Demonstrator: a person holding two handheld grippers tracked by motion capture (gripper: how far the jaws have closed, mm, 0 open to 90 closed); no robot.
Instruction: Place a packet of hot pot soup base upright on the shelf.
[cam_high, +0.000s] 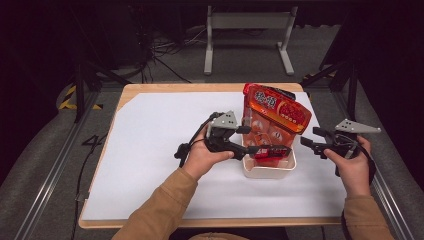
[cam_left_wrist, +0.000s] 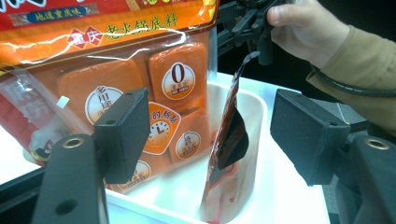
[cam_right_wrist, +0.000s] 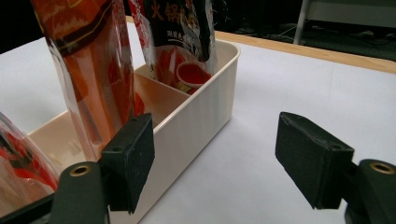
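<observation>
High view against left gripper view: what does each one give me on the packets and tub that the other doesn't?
High view alone: the whole white sheet over the wooden table, both forearms, and the left claw beside the tub.

Left gripper view alone: the orange cubes and round labels inside the big orange packet, and a thin dark pouch standing edge-on between its open jaws.

Both: the white tub, the packets in it, and the right claw.
</observation>
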